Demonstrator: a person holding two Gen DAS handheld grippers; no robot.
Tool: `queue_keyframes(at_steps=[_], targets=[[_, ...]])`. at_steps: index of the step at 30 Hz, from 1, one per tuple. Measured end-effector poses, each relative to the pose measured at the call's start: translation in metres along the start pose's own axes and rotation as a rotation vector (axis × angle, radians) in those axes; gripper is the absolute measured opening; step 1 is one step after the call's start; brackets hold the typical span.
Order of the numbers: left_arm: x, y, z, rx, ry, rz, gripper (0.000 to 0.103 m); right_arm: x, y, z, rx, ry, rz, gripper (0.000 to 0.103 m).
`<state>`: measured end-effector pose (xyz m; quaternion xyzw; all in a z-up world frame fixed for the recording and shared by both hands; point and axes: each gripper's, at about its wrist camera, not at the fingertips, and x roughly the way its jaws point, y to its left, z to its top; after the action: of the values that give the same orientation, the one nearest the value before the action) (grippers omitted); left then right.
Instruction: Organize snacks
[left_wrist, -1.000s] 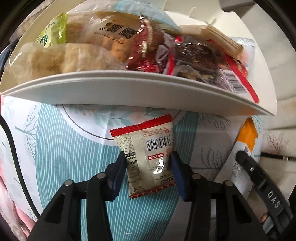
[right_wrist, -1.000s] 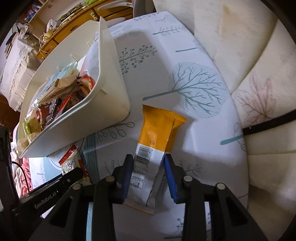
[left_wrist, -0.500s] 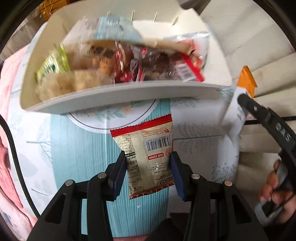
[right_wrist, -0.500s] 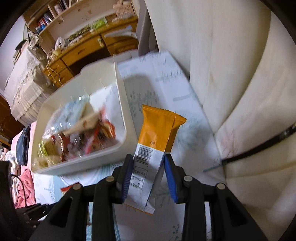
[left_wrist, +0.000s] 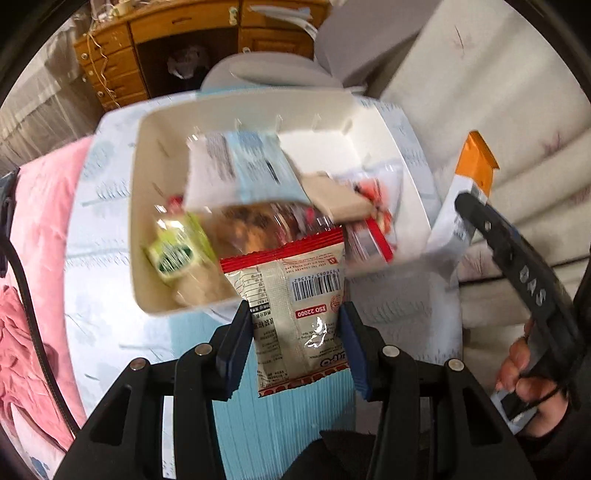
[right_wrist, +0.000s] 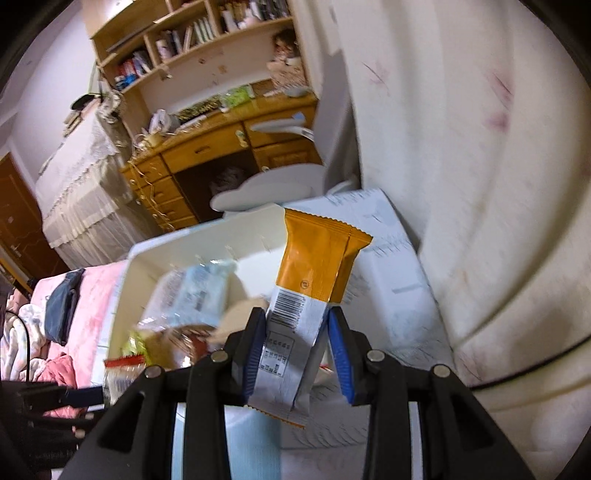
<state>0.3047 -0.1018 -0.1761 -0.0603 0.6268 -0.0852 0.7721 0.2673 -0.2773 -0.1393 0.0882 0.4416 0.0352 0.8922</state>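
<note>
My left gripper (left_wrist: 293, 339) is shut on a small red-topped snack packet (left_wrist: 295, 306) and holds it in the air, just before the near rim of the white bin (left_wrist: 147, 299). The bin holds several snack packs, among them a green one (left_wrist: 175, 251) and a pale blue one (left_wrist: 243, 166). My right gripper (right_wrist: 295, 349) is shut on an orange and white snack bar (right_wrist: 310, 280), raised over the bin's (right_wrist: 207, 240) right part. The right gripper and its bar (left_wrist: 476, 173) also show at the right in the left wrist view.
The bin stands on a small table with a blue and white leaf-print cloth (left_wrist: 99, 295). A pink bedspread (left_wrist: 40, 236) lies to the left. A cream padded wall (right_wrist: 461, 166) rises at the right. A wooden desk (right_wrist: 207, 155) and grey chair (right_wrist: 273, 184) stand behind.
Both grippers have risen well above the table with their snacks still held. The bin, seen side-on a second ago, is now seen from above.
</note>
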Motion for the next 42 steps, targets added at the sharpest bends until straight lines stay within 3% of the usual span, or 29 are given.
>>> queue_keyframes(at_steps=[6, 8, 9, 10, 14, 20, 25, 31, 36, 42], targets=[[-0.024, 0.032, 0.021, -0.030, -0.087, 0.017, 0.046, 0.005, 0.031, 0.010, -0.046, -0.026, 0.088, 0.037], [-0.028, 0.041, 0.027, -0.049, -0.115, 0.041, 0.056, 0.010, 0.038, 0.012, -0.048, -0.015, 0.112, 0.039], [-0.036, 0.046, 0.027, -0.058, -0.124, 0.042, 0.068, 0.013, 0.040, 0.012, -0.047, -0.002, 0.117, 0.040], [-0.041, 0.048, 0.025, -0.066, -0.130, 0.041, 0.073, 0.015, 0.041, 0.011, -0.043, 0.008, 0.120, 0.044], [-0.048, 0.059, 0.017, -0.093, -0.155, 0.021, 0.074, 0.016, 0.041, 0.005, -0.022, 0.021, 0.143, 0.058], [-0.043, 0.069, -0.013, -0.170, -0.123, 0.049, 0.074, 0.015, 0.032, -0.011, 0.005, 0.060, 0.154, 0.068], [-0.037, 0.077, -0.061, -0.257, -0.089, 0.044, 0.074, 0.019, 0.028, -0.044, 0.012, 0.153, 0.176, 0.077], [-0.033, 0.085, -0.112, -0.289, -0.051, 0.066, 0.074, 0.015, 0.028, -0.094, 0.022, 0.312, 0.188, 0.080], [-0.046, 0.080, -0.129, -0.227, -0.076, 0.061, 0.074, -0.006, 0.033, -0.120, 0.015, 0.421, 0.186, 0.083], [-0.083, 0.071, -0.133, -0.113, -0.132, 0.058, 0.074, -0.051, 0.036, -0.112, 0.045, 0.403, 0.137, 0.086]])
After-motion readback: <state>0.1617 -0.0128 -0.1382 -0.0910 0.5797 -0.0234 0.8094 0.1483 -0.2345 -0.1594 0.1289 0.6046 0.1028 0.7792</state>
